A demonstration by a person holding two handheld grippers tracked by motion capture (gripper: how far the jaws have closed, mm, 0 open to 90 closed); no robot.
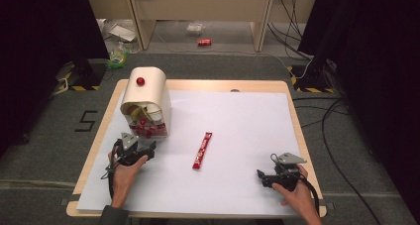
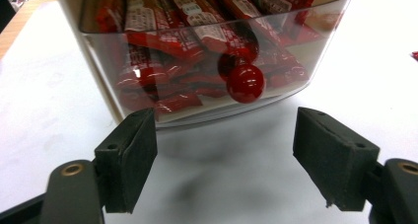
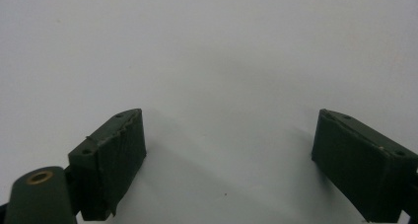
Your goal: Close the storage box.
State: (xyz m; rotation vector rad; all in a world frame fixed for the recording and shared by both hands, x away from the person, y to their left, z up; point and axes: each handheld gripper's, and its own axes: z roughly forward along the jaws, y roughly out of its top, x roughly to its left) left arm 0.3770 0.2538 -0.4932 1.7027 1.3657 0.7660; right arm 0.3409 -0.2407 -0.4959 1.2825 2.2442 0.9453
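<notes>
With the left gripper held wide and empty just short of the red knob on the dispenser's clear drawer at the table's far left, we centre the jaws on the knob before closing, the right gripper idling open near right.
</notes>
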